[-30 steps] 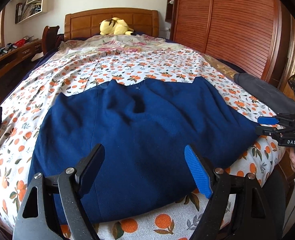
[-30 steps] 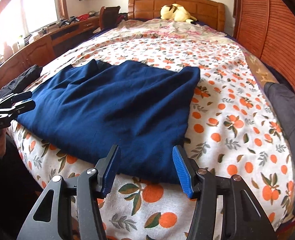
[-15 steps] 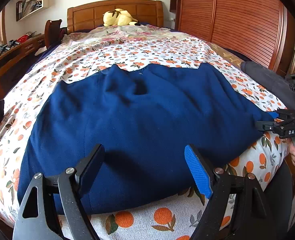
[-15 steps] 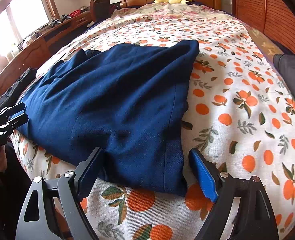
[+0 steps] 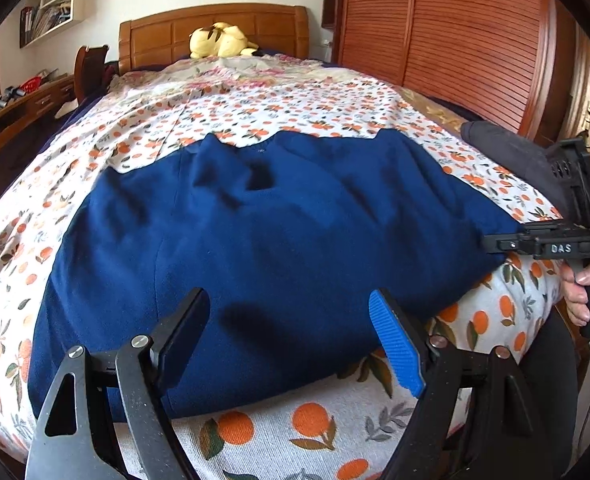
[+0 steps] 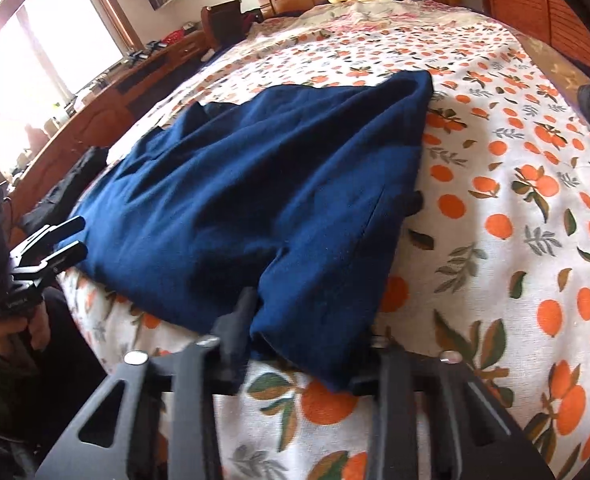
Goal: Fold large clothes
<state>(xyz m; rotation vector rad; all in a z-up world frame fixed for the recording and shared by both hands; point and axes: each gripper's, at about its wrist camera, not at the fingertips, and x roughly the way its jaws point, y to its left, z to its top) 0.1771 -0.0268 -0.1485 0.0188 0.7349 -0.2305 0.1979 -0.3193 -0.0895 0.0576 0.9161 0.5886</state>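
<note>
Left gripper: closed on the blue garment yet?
No. The left gripper has its jaws spread wide over the blue garment, with no cloth pinched between its pads.

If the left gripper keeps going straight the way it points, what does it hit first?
Most likely the dark blue fabric garment spread on the orange-patterned bedspread; the open left gripper hangs just above its near edge, though depth is uncertain.

Both wrist cameras sit low and close at the bed's (image 5: 335,436) near edge, facing its far headboard (image 5: 215,32): the left view centred, the right view from the near right corner, sharing the blue garment (image 6: 279,200).
</note>
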